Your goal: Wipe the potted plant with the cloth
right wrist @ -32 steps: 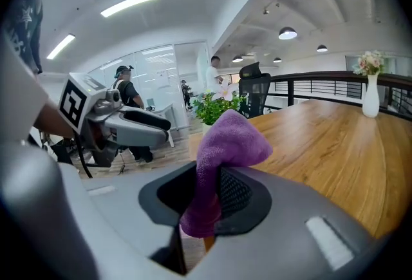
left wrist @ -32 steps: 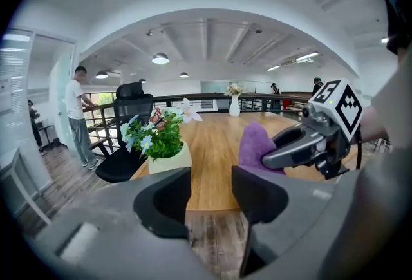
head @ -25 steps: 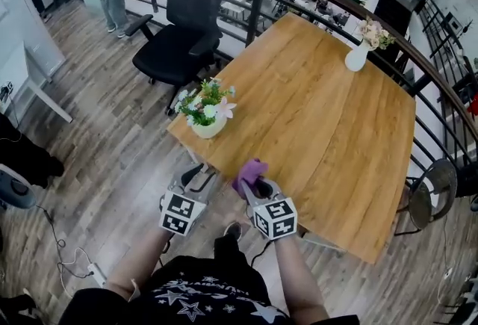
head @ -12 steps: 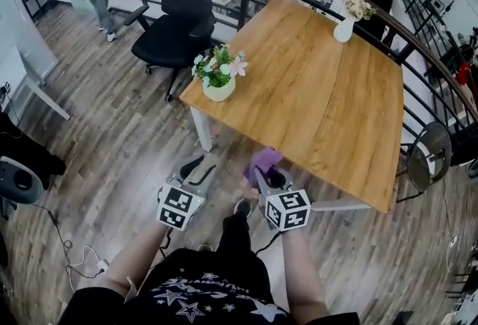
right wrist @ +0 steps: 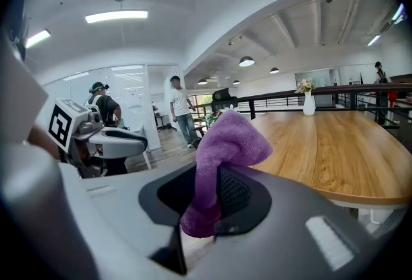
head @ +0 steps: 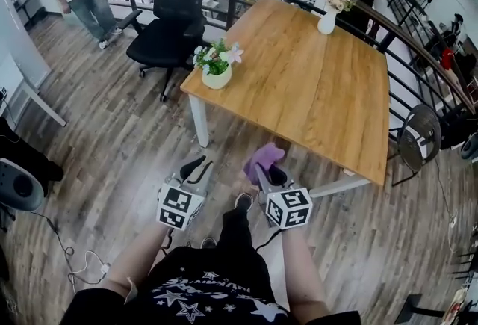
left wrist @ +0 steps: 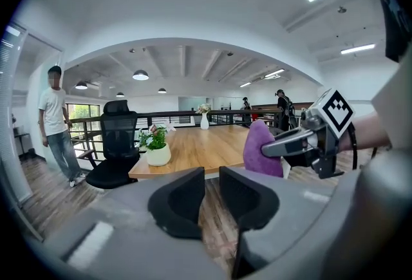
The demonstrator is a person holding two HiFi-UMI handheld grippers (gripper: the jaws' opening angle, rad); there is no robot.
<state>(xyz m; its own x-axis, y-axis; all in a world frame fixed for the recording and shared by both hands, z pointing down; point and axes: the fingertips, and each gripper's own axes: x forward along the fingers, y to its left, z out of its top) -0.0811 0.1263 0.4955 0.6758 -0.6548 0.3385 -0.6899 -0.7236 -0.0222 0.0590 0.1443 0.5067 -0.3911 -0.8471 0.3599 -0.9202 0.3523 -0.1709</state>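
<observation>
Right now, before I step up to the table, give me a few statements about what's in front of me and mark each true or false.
The right tongs grip a purple cloth. True.
The potted plant stands on the floor. False: it stands on the table's corner near the black chair.
A white vase of flowers stands at the table's far end. True.
The cloth touches the potted plant. False: it is held apart, short of the table.

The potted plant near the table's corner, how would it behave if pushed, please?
The potted plant looks small, so probably light and apt to slide. Its flowers spread wider than the pot, so it may tip. Standing near the table corner, it could fall off.
</observation>
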